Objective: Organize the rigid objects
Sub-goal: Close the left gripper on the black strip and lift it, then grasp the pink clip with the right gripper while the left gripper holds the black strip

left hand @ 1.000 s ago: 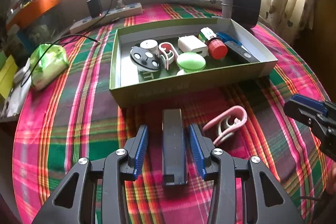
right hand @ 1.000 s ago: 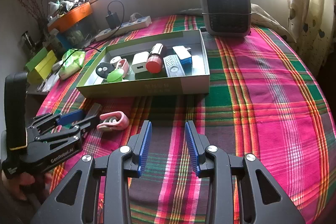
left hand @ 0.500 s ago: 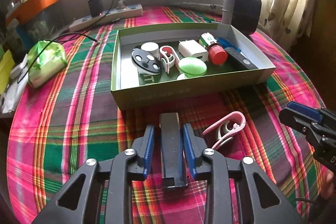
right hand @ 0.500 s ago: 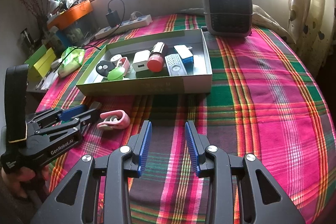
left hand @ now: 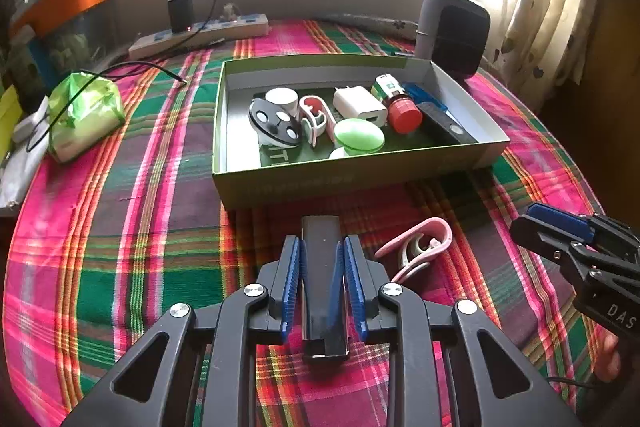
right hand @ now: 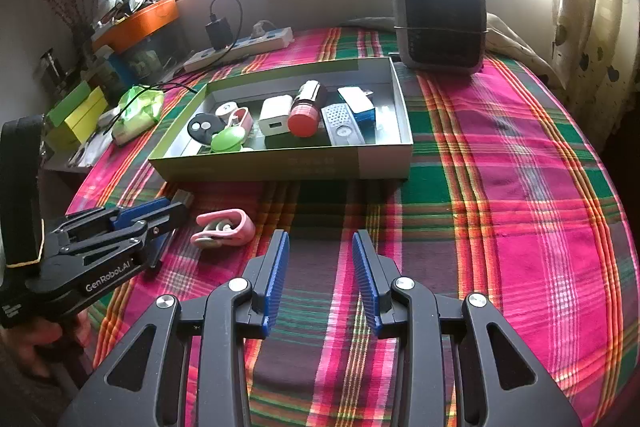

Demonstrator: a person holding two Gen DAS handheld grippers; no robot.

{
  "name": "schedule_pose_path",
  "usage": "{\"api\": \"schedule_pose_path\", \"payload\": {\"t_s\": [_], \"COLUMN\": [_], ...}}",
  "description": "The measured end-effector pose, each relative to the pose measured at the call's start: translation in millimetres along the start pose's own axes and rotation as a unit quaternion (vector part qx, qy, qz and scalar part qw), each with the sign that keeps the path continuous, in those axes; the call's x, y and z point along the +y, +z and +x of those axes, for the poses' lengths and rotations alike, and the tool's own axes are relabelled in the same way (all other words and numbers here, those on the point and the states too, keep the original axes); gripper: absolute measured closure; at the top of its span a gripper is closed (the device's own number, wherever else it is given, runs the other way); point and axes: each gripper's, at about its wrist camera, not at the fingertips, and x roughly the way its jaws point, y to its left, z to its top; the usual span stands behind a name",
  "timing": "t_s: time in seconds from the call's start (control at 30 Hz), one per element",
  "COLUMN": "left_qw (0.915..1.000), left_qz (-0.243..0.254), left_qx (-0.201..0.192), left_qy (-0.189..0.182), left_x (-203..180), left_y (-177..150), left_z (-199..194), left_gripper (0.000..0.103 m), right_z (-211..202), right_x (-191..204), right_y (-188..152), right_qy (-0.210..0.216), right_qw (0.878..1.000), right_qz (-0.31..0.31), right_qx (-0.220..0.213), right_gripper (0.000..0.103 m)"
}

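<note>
Black left gripper (left hand: pixel 322 281), right gripper (right hand: pixel 322 277): blue ribbed pads, silver screws, white lettering.

Plaid bedspread (left hand: pixel 120 227), all pink, green and orange stripes. On it sits an olive-green box (left hand: pixel 344 183); inside the box, a red cap (left hand: pixel 405 117), lime-green disc (left hand: pixel 359 137), white charger (left hand: pixel 360 105). In front of the box, a pink clip (left hand: pixel 416 247) and black bar (left hand: pixel 322 267).
</note>
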Motion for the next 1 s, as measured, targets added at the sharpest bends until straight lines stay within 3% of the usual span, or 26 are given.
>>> {"api": "schedule_pose_path", "payload": {"t_s": [0.17,0.47,0.77,1.0], "left_qw": [0.9999,0.9974,0.9969,0.9965], "left_qz": [-0.005,-0.038,-0.042,-0.047], "left_qx": [-0.007,-0.014,-0.025,-0.031], "left_qy": [-0.01,-0.06,-0.061,-0.061], "left_x": [3,16,24,31], "left_y": [0,0,-2,-4], "left_z": [-5,-15,-25,-31], "left_gripper": [0.081,0.081,0.081,0.081], "right_z": [0,3,7,17], "right_x": [3,8,21,38], "right_y": [1,4,9,9], "right_qy": [0.0,0.006,0.046,0.052], "right_qw": [1.0,1.0,0.998,0.997], "right_qz": [-0.003,-0.009,-0.031,-0.057], "right_qx": [0.0,0.004,0.004,0.015], "right_gripper": [0.068,0.068,0.068,0.068]}}
